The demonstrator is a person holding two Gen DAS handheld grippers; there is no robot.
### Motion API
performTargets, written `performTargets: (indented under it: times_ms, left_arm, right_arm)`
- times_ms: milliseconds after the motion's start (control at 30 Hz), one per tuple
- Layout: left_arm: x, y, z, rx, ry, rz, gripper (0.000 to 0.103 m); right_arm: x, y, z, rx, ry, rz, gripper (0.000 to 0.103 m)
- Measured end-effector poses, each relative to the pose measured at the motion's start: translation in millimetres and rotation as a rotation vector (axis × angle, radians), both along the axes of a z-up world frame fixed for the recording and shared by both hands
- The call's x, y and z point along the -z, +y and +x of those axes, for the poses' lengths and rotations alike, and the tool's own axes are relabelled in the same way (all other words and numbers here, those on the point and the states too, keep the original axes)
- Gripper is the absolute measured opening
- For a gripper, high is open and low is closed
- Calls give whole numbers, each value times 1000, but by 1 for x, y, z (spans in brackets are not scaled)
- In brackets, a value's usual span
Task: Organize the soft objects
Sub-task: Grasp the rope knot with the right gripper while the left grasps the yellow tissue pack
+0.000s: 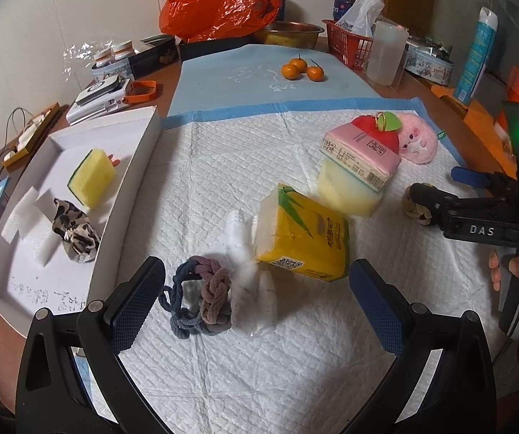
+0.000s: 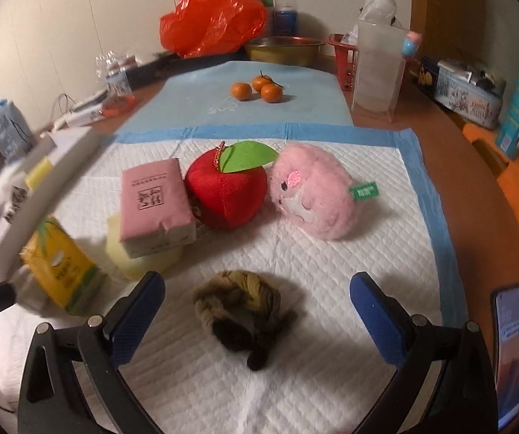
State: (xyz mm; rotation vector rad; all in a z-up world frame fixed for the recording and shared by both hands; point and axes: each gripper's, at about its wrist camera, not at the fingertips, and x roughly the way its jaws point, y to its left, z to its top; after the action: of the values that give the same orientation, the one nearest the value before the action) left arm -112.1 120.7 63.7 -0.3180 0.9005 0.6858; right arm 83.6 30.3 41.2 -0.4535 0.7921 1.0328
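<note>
My left gripper (image 1: 256, 289) is open just above the white quilted pad (image 1: 223, 369). Between its fingers lie braided grey and mauve hair ties (image 1: 198, 296), a white soft item (image 1: 248, 275) and a yellow tissue pack (image 1: 303, 238). My right gripper (image 2: 257, 289) is open too, with a brown braided hair tie (image 2: 241, 303) lying between its fingers. Beyond it a pink tissue pack (image 2: 158, 202) rests on a pale yellow sponge (image 2: 140, 256), beside a red apple plush (image 2: 227, 188) and a pink plush (image 2: 313, 191). The white box (image 1: 133, 166) holds a yellow sponge (image 1: 93, 177), a leopard scrunchie (image 1: 75, 231) and foam blocks (image 1: 24, 224).
Three oranges (image 1: 299, 68) sit on the blue mat behind. Along the back stand a red plastic bag (image 1: 219, 3), a metal bowl (image 1: 292, 32), a red basket (image 1: 350, 43) and a clear jug (image 1: 386, 54). A phone (image 2: 512, 354) lies at the right table edge.
</note>
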Motion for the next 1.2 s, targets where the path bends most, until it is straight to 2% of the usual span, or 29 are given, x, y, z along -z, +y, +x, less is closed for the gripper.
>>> performTargets:
  times_ms: [67,100,133,167,200,233,367,500,600,767,967,1100,1200]
  left_arm:
    - [-1,-1,7,2,26,34,103]
    - [-2,-1,10,4,33,48,103]
    - [-2,0,12,9,34,54,103]
    - [-4,0,15,16,30,57,103]
    - [-5,1,18,23,27,58,103]
    - [-5,1,21,30,27,60,103]
    - [-2,-7,37,68,60,90,103]
    - [6,-18,52,35,138,201,103]
    - [12,-20,57,4,175,242,103]
    - [19,-21,65,4,195,231,103]
    - [34,-20,74,32,220,163,103]
    - [35,-21,76,24,233,192,103]
    - [46,-20,81,44,274,161,103]
  right_arm:
    - [6,5,3,-17,21,-11,102]
    - [9,7,3,-26,37,-16,96]
    - [15,8,6,-44,70,-26,76]
    - [18,8,8,-47,89,-36,69]
    - [18,6,7,-43,67,-27,49]
    - [18,3,5,-57,52,-22,43]
    - [18,-8,4,-88,54,14,43]
    - [20,-9,-2,-98,11,12,43]
    - [20,-9,-1,-98,13,15,43]
    - [20,-8,2,-100,32,27,44]
    - [20,-9,6,-101,61,45,44]
    - [20,-9,6,-100,71,51,44]
    - [21,-9,6,-100,70,51,44]
